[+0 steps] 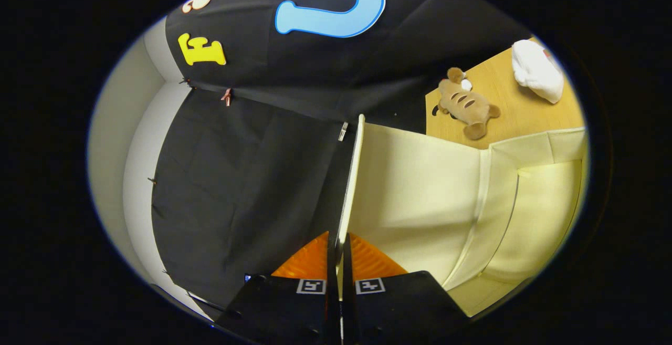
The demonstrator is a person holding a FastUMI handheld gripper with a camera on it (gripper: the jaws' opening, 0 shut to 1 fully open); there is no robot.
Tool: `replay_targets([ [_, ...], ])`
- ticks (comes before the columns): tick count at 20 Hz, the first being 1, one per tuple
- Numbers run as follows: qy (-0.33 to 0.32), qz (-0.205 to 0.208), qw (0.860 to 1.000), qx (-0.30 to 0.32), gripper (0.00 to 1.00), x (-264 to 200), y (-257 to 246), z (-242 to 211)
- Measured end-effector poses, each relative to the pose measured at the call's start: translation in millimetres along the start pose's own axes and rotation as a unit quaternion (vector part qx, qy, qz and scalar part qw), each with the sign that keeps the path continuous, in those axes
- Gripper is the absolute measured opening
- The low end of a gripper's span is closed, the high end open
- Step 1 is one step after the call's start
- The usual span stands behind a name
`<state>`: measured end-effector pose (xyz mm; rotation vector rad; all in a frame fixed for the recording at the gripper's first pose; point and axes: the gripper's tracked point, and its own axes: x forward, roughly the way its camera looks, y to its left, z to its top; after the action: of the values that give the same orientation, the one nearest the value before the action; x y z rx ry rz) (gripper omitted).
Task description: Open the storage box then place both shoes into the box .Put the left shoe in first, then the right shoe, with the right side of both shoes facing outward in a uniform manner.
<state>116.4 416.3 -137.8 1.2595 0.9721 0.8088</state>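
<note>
A cream storage box (530, 213) lies ahead of the fingers, its interior showing. Its thin cream lid (415, 187) is swung up, and the lid's edge runs back between my two fingers. My gripper (339, 245) is shut on that lid edge, one finger on each face of the panel. The view is rolled to one side. A white shoe (536, 69) rests on the wooden table (517, 116) beyond the box.
A brown striped plush toy (467, 104) lies on the table between the box and the white shoe. The black cloth wall hangs close beside the raised lid, with a pale wall strip past it.
</note>
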Motion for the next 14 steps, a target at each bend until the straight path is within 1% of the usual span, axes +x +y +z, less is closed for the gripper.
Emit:
replay_targets([
  [1,0.002,-0.007,1.0,-0.001,0.09,7.8,-1.9,-1.2],
  [2,0.002,-0.008,1.0,-0.003,0.1,8.8,-1.6,-4.5],
  [3,0.002,-0.008,1.0,-0.007,0.19,11.8,-2.0,-5.4],
  [5,-0.003,-0.016,1.0,-0.022,0.5,13.5,-5.8,-5.9],
  [6,-0.002,-0.018,0.999,-0.028,0.56,12.7,-6.9,-6.9],
  [10,-0.005,-0.016,0.999,-0.051,0.59,-2.0,-4.2,-7.2],
  [11,-0.012,-0.017,0.998,-0.06,0.62,-8.1,-3.5,-4.8],
  [12,-0.023,-0.02,0.997,-0.072,0.64,-15.9,-1.1,-0.6],
  [14,-0.045,-0.022,0.993,-0.103,0.64,-38.2,8.0,6.8],
])
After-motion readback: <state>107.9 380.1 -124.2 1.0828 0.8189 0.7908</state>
